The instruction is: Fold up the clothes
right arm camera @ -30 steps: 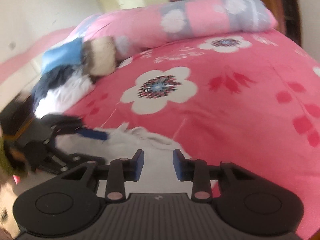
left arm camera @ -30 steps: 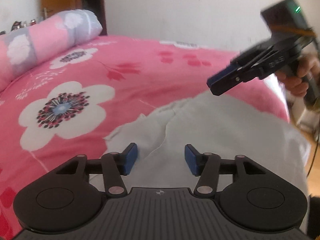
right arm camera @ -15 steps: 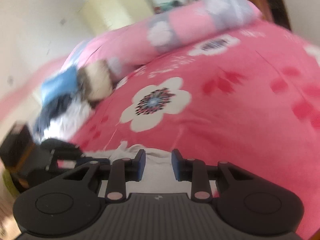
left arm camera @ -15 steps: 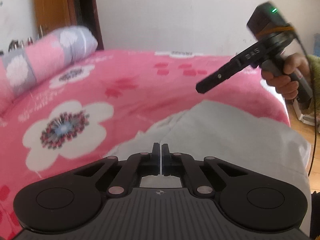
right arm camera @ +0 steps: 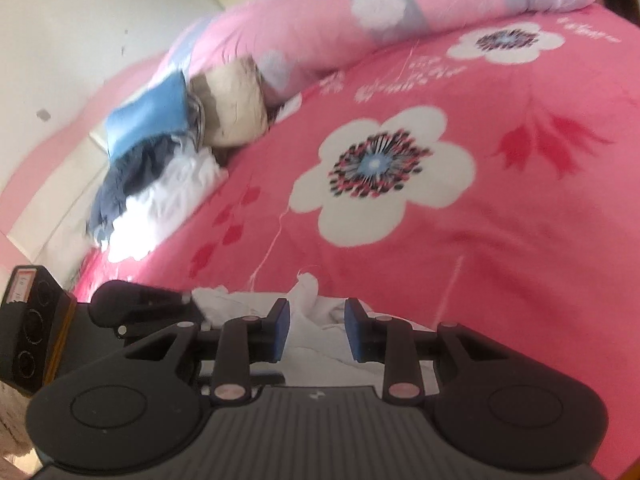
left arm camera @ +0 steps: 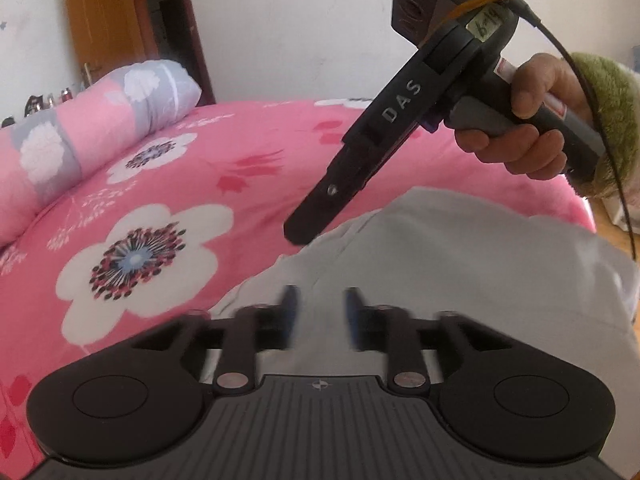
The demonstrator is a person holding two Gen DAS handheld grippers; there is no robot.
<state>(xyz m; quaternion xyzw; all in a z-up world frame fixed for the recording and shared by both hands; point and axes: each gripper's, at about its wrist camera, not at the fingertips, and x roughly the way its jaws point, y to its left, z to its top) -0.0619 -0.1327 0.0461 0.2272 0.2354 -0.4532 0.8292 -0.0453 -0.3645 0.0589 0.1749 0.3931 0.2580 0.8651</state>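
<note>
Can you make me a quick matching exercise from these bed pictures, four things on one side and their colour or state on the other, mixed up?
Things:
1. garment
2. bedspread
3. left gripper
4. heap of clothes

Descriptions:
A. pink with big white flowers
B. fingers apart, holding nothing
C. light grey, lying on the bed
D. blue, dark and white, piled near the bolster

Pairs: 1-C, 2-A, 3-B, 4-D

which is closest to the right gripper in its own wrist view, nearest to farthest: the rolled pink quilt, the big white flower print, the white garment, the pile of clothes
1. white garment, bunched between the right gripper fingers.
2. big white flower print, just ahead, slightly right.
3. pile of clothes, farther off to the left.
4. rolled pink quilt, along the far edge of the bed.
</note>
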